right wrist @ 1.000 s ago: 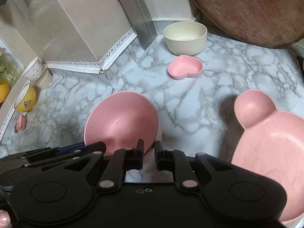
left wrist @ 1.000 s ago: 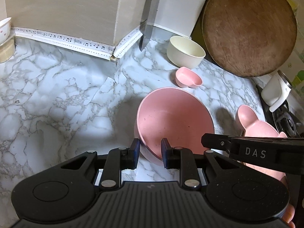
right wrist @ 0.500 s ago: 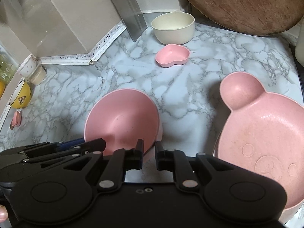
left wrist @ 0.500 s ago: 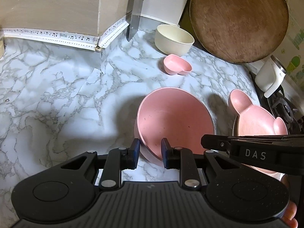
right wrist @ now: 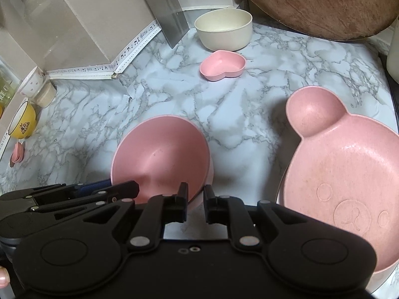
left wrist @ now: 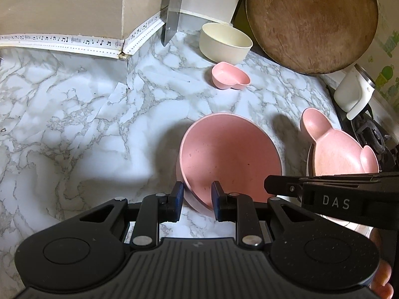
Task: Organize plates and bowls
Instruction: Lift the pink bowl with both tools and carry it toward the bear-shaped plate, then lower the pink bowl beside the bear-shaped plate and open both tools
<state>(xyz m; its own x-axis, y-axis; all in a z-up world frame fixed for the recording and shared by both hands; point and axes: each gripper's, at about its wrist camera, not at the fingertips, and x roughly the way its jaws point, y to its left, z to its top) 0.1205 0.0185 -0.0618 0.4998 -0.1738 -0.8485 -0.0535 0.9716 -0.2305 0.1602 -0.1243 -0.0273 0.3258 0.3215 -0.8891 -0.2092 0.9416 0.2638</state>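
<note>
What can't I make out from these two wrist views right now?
- Near rim of the pink bowl: hidden in both views by the left gripper and the right gripper, so the pads' contact cannot be told.
- Bear-shaped plate: cut off by the right wrist view's edge; the right gripper's body covers part of it in the left wrist view.
- Round wooden board: its top is cut off in the right wrist view.

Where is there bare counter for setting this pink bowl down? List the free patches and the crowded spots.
Widest free patch: the marble counter left of the round pink bowl, up to the music-note trim. A smaller one lies between that bowl and the heart dish. Crowded: the back corner with the cream bowl, knife and wooden board, and the bear plate on the right.
</note>
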